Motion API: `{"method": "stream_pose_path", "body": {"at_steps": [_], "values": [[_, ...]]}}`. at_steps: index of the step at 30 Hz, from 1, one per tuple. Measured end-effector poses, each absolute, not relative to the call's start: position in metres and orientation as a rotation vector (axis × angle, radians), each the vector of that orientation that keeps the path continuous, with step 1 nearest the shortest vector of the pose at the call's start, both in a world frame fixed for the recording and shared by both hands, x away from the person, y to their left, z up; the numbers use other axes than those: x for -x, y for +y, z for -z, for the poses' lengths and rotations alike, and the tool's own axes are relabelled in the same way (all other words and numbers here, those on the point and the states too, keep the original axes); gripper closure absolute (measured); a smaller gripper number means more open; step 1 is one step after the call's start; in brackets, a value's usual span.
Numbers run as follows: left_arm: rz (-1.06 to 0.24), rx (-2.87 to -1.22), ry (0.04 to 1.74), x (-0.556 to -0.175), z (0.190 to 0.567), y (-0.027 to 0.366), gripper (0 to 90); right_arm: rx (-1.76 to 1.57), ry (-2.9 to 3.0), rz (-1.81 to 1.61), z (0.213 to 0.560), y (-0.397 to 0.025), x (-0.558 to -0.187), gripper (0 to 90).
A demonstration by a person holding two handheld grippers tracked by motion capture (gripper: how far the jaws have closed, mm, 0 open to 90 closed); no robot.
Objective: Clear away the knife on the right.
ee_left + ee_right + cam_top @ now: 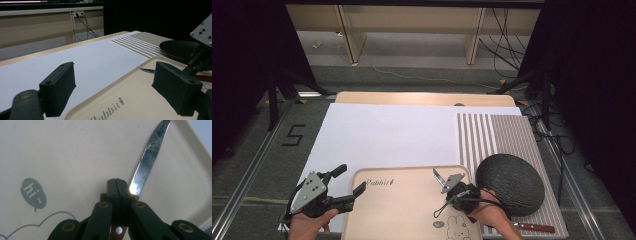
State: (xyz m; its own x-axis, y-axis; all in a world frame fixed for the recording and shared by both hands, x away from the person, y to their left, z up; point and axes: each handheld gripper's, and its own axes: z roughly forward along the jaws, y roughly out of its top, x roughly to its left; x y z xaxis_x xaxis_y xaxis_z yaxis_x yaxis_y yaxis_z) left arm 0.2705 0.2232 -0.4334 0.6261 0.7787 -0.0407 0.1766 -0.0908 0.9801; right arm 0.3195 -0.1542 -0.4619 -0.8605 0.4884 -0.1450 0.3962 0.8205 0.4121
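Observation:
A table knife with a steel blade [439,176] and a brown handle is clamped in my right gripper [451,187], which is shut on it just above the beige "Rabbit" tray [407,210]. In the right gripper view the closed jaws pinch the knife where blade meets handle, and the blade [149,155] points up and right over the tray [62,152]. My left gripper [351,181] hovers open at the tray's left edge, empty. The left gripper view has its wide-open fingers [58,92] framing the tray [135,100] and the blade tip [147,70].
A black round plate [510,184] lies on the striped mat [499,135] right of the tray, also in the left gripper view as plate [181,50]. A second brown-handled utensil [534,227] rests on the mat's near edge. A white sheet [387,132] covers the table behind the tray.

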Motion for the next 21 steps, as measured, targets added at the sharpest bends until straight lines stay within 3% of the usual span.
{"method": "stream_pose_path", "body": {"at_steps": [21], "values": [[-0.604, -1.618, 0.808, -0.271, 0.433, 0.223, 17.3, -0.740, 2.726, -0.603, 0.461, -0.159, -0.330, 90.0]]}}
